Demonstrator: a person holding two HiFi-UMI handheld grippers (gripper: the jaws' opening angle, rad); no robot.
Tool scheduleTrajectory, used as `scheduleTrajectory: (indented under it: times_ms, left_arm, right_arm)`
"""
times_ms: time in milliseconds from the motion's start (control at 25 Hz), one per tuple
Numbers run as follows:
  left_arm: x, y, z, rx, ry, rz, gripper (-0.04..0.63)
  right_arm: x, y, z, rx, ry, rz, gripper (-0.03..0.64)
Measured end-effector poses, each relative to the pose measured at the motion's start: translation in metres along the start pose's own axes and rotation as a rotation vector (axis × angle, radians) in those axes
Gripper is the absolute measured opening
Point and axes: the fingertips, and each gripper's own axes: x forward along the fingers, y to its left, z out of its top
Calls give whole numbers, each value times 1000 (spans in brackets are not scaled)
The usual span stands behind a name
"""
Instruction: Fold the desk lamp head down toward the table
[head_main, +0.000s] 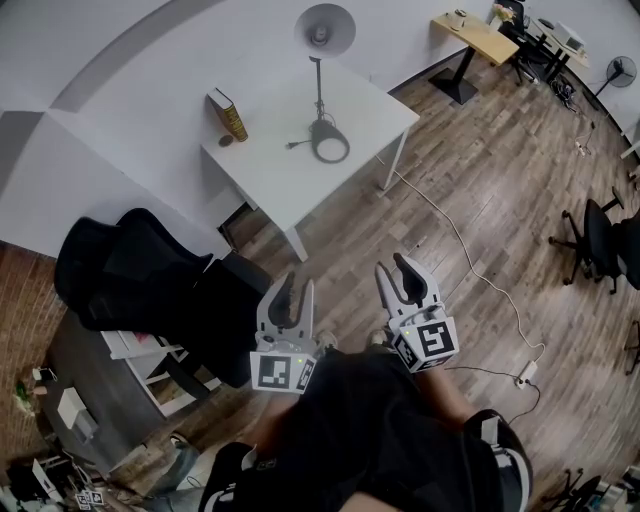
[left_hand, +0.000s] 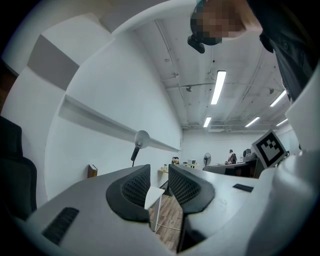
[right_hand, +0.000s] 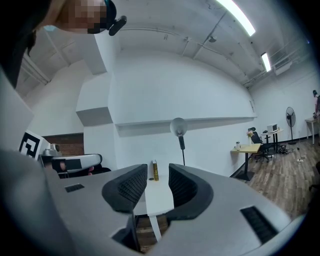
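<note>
A desk lamp stands upright on the white table: round white head on a thin dark pole, ring-shaped base. A small book stands on the table left of the lamp. Both grippers are well short of the table, over the wooden floor. My left gripper and right gripper point level toward the table, each open with nothing between the jaws. In the left gripper view the gripper frames the table's corner, with the lamp head above. In the right gripper view the gripper frames the table and book, below the lamp head.
A black office chair stands left of me beside a white cart. A white cable runs over the floor from the table to a power strip. A wooden desk and more chairs stand at the right.
</note>
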Motion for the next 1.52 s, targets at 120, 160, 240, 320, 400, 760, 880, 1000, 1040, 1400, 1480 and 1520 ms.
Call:
scheduleTrajectory:
  times_ms: [120,160,240,320,400,760,880,1000,1040,1400,1480,1520]
  left_arm:
    - [-5,7,-2,-2,3,-25,110]
    - [-6,10,-3,-1,2,-33,110]
    - [-6,16,-5,3,4,-41,110]
    - [-4,20,-9,2,12,-42,112]
    - [0,21,-10,-5,17,-37,112]
    - [54,18,-17,9,19,17,126]
    - [86,19,-16,11,15,45,126]
    - [122,14,-14,13,1,77,126]
    - [135,12,-14,16,-4,86,127]
    - [218,8,-6,29,-30,179,129]
    - [231,9,-4,27,-27,192,130]
    - [237,10,-3,27,-25,197,132]
  right_arm:
    - [5,8,-3,-8,0,-15,150]
    - [7,11,-4,-11,0,-20,150]
    - [12,14,-7,-10,4,-27,150]
    - [15,14,-8,-4,8,-31,150]
    - [18,11,-7,-2,10,-28,150]
    - [58,-34,-8,-5,16,29,152]
    - [81,-59,-2,-7,9,60,152]
    - [102,-89,6,-18,6,88,153]
    - [109,-100,8,-22,5,99,153]
    - [163,-171,34,-40,-9,198,156]
    - [173,-184,38,-33,-7,203,158]
    - [178,-188,39,-28,-9,206,158]
